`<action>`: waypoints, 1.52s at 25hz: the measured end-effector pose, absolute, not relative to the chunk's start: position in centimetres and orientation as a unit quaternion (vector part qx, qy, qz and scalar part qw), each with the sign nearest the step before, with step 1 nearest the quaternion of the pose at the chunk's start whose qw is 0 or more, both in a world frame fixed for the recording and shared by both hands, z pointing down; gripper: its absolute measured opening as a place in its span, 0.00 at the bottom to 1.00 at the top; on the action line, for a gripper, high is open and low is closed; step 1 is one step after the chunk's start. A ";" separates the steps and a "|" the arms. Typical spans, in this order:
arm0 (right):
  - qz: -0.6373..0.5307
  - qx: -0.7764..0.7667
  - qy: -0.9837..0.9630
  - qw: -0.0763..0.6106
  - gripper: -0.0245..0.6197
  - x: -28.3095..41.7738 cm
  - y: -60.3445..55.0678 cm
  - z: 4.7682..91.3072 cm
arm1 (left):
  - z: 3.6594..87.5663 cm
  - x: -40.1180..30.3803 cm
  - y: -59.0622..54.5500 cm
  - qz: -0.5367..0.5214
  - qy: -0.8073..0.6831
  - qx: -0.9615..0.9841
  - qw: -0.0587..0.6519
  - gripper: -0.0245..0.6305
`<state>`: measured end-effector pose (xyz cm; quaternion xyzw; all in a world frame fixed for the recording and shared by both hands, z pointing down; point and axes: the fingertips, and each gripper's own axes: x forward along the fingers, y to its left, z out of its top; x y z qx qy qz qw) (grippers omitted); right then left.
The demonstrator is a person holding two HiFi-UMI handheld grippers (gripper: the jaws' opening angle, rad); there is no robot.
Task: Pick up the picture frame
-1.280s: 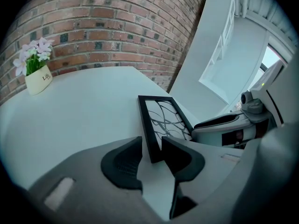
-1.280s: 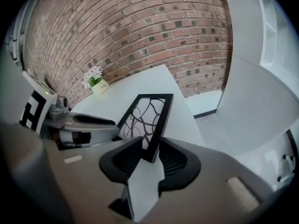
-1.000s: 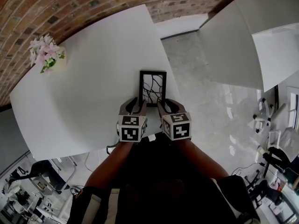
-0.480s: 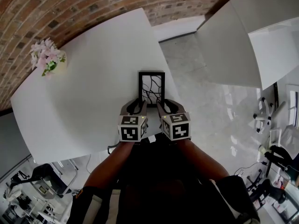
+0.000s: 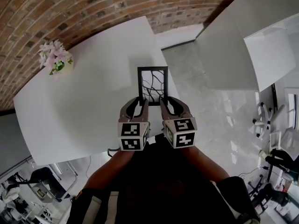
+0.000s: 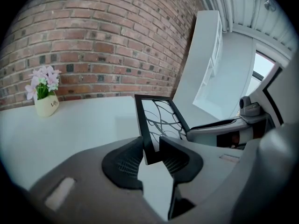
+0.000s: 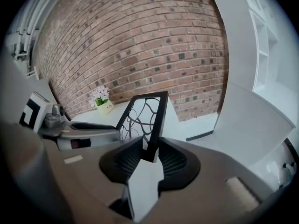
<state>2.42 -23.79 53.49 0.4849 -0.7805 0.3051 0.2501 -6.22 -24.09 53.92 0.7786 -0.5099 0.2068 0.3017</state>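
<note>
Writing: showing only as a few small dark letters on the cream pot, too small for reading.
Markers: showing bold black-and-white square patterns on the left cube and the right cube, both hanging just off the table's near edge.
Frame look: presenting the picture frame as a slim black rectangular border around a pale panel, crossed by thin black curving, branching lines.
Frame place: tilting over the near right part of the white table, top edge leaning away, lower corners sitting in the jaws and appearing clear of the table top.
Left gripper: clamping the frame's lower left corner, ribbed dark pads pressing on either side of the border.
Right gripper: closing its jaws on the frame's lower right border, ribbed pads pressing on both sides of it.
Table: lying smooth, matt and white, with straight edges.
Flowers: standing at the table's far left corner, pink and white blooms rising from the rounded pot.
Wall: running behind the table's far edge as rough red-brown brick with pale mortar.
Floor: spreading right of the table as glossy pale stone.
</note>
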 end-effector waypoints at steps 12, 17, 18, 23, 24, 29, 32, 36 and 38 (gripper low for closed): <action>0.201 0.518 -0.807 0.199 0.16 0.4 -22.4 43.4 | 44.4 -8.4 -22.7 0.131 -0.543 0.800 0.219 0.19; 0.158 0.529 -0.817 0.167 0.16 -0.7 -21.6 39.1 | 39.9 -9.7 -21.9 0.098 -0.558 0.805 0.174 0.19; 0.152 0.531 -0.818 0.160 0.16 -0.8 -21.3 38.4 | 39.1 -9.9 -21.7 0.093 -0.559 0.807 0.167 0.19; 0.131 0.535 -0.824 0.133 0.16 -1.5 -20.0 35.4 | 36.1 -10.7 -20.4 0.069 -0.567 0.807 0.149 0.19; 0.127 0.536 -0.825 0.127 0.16 -1.6 -19.7 35.0 | 35.7 -10.8 -20.2 0.065 -0.569 0.807 0.145 0.19; 0.113 0.543 -0.825 0.106 0.15 -1.6 -18.6 33.2 | 33.7 -10.9 -19.2 0.053 -0.571 0.810 0.122 0.18; 0.106 0.545 -0.826 0.102 0.15 -1.5 -18.1 32.5 | 33.0 -10.9 -18.6 0.050 -0.570 0.812 0.116 0.18; 0.101 0.543 -0.827 0.100 0.15 -1.7 -17.8 32.3 | 32.9 -11.1 -18.3 0.047 -0.573 0.810 0.115 0.18; 0.101 0.543 -0.828 0.099 0.15 -1.9 -17.8 32.3 | 33.0 -11.2 -18.3 0.048 -0.574 0.810 0.115 0.18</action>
